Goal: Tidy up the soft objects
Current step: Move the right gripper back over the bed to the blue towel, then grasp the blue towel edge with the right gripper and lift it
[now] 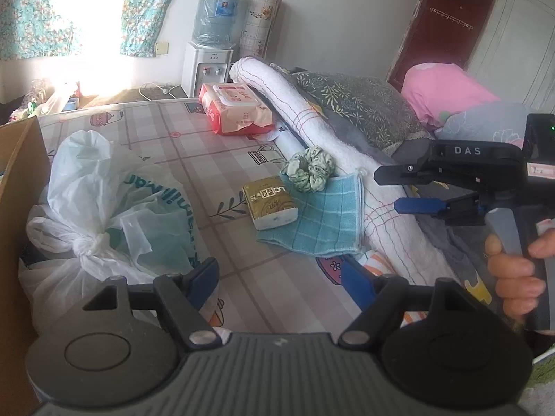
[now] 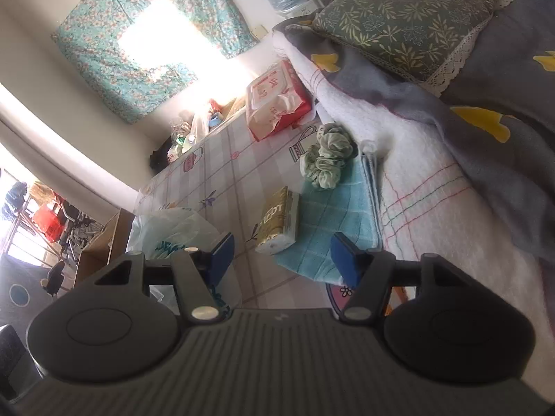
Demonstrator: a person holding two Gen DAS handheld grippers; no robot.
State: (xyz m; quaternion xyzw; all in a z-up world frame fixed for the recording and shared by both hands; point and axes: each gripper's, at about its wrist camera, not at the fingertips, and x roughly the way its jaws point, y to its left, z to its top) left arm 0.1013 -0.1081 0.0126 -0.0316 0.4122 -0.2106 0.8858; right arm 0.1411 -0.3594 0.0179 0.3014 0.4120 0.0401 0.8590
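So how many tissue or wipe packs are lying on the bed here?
2. The gold tissue pack lies partly on the blue cloth; the red wipes pack sits farther back beside the rolled white towel. Others may be hidden.

A green scrunchie (image 1: 308, 168) with a pale printed pattern lies bunched on the far corner of a folded light-blue checked cloth (image 1: 321, 220), which rests flat on the bed, its right edge against a rolled white towel (image 1: 341, 159). A gold-wrapped pocket tissue pack (image 1: 270, 202) lies tilted on the cloth's left edge, partly on the patterned bed sheet. Farther back, a red-and-white wet-wipes pack (image 1: 236, 107) lies crumpled beside the towel's far end. A knotted white plastic bag (image 1: 104, 208) slumps at the left.
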